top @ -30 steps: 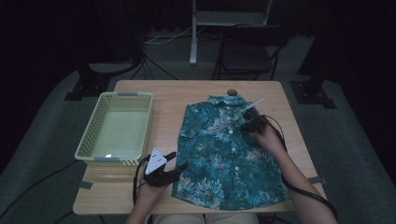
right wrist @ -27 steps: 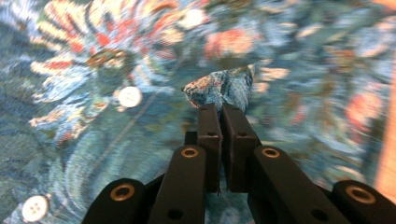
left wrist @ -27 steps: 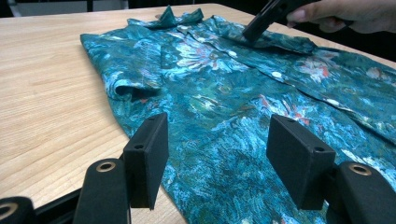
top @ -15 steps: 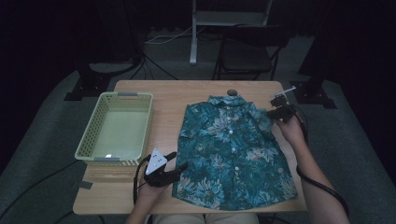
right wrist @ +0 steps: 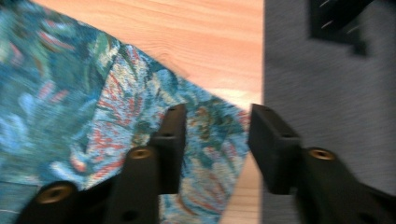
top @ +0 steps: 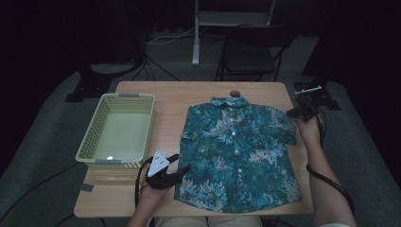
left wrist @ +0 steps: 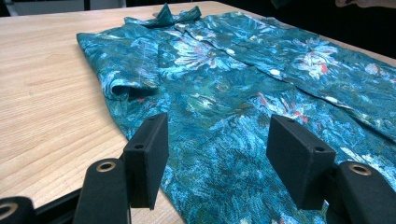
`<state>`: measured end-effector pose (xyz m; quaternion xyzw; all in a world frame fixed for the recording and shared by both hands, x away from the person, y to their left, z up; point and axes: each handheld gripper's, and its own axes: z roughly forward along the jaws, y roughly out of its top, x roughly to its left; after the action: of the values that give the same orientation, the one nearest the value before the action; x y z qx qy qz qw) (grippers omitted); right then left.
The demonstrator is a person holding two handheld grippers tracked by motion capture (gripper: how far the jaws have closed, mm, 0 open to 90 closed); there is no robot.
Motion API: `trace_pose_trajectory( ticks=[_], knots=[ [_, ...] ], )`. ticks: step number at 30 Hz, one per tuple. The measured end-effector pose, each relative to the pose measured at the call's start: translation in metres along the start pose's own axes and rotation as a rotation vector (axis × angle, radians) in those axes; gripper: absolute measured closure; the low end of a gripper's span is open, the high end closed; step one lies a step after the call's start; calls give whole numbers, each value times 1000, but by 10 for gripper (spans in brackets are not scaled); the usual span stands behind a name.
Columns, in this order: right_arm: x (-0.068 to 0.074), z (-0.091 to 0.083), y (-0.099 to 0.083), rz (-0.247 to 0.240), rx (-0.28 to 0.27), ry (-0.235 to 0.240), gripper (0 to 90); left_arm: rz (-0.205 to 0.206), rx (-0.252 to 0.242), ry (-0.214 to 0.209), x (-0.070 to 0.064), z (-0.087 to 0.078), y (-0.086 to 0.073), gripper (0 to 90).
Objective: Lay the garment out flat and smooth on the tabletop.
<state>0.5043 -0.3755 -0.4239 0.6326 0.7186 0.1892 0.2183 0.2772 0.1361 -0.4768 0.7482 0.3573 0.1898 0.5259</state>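
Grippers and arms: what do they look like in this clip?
Both are black two-jaw tools with flat rectangular pads and brass-coloured rivets. The left gripper carries a grey three-cornered plate; the right gripper trails a black cable along the forearm. No sleeves reach the forearms.

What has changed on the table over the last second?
The right tool moved from over the middle of the shirt out to its right sleeve at the table's right edge; its jaws stand open, gripping nothing. The sleeve now lies spread further out. The left tool stayed open at the shirt's lower left hem, and the basket did not move.
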Motion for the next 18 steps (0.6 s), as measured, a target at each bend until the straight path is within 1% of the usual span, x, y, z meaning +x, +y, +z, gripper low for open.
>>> trace_pose_trajectory(
  ticks=[1, 3, 4, 5, 7, 8, 9, 10, 11, 12, 15, 16, 17, 18],
  knots=[
    [-3, 1, -1, 34, -2, 31, 474, -1, 1, -1, 0, 0, 0, 402],
    [-5, 4, -5, 65, 4, 87, 423, -10, 3, -2, 0, 0, 0, 402],
    [-4, 5, -7, 70, 8, 91, 358, -12, 4, -5, 1, 0, 0, 402],
    [-1, 6, -9, 75, 9, 74, 330, -17, 9, -10, 1, 0, 0, 402],
    [5, 6, -12, 55, -5, 68, 278, -21, 11, -11, 1, 1, 0, 402],
    [8, 5, -13, 53, -15, 78, 241, -21, 12, -13, 1, 1, 0, 402],
    [10, 4, -15, 45, -21, 91, 182, -21, 14, -13, 1, 1, 0, 402],
    [12, 3, -16, 34, -29, 119, 158, -23, 15, -12, 1, 1, 0, 402],
    [15, 2, -18, 30, -47, 128, 154, -27, 18, -15, 1, 1, 0, 402],
    [18, 1, -20, 9, -52, 122, 134, -28, 19, -12, 1, 1, 0, 402],
    [25, -6, -28, -18, -108, 145, 133, -14, 7, -13, 0, 0, 0, 401],
    [27, -8, -32, -23, -126, 149, 132, -11, 11, -2, -1, 0, 0, 353],
    [29, -10, -36, -26, -143, 154, 132, -6, 14, -1, -1, 0, 0, 301],
    [31, -13, -40, -24, -162, 157, 132, -1, 22, -5, -2, 1, 0, 301]
  ],
)
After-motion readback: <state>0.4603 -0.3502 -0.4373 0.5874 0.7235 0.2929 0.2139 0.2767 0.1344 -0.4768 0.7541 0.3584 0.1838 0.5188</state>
